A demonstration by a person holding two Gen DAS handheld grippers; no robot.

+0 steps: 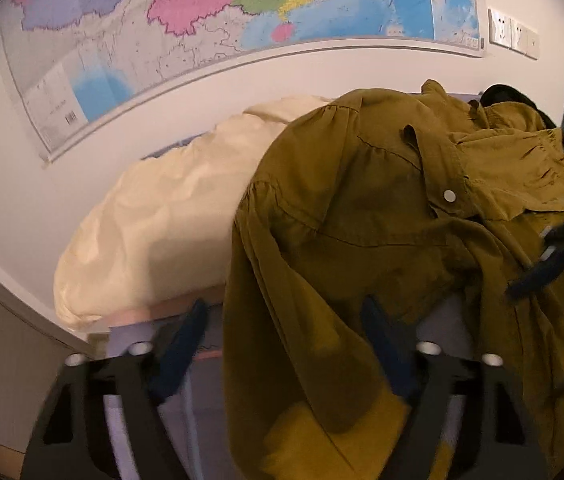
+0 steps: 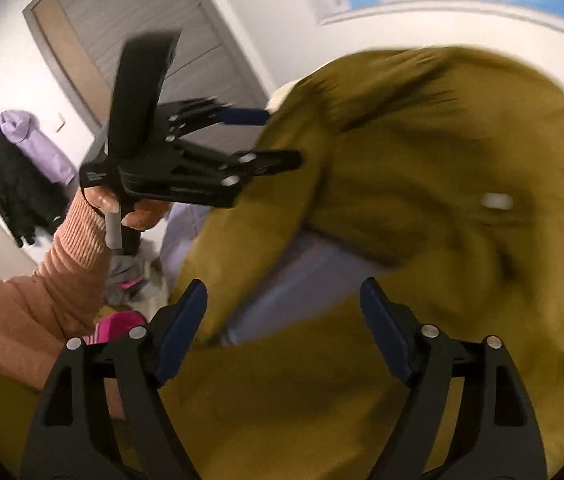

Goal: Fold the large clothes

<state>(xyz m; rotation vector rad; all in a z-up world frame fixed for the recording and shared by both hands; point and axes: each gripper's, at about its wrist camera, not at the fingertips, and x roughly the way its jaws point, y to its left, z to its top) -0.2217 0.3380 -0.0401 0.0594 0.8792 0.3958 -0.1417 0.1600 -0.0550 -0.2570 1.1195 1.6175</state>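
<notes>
Olive-green shirt lay bunched on the bed, collar and button up, one side draping over the near edge; cream pillow behind it by the wall. Left gripper had its fingers apart, cloth hanging between them but not pinched. Right gripper also spread wide over the fabric, gripping nothing. Judging by the pose, both were lining up on a shirt edge to spread it flat first. Folding not started; right view too blurred for finer detail.
</notes>
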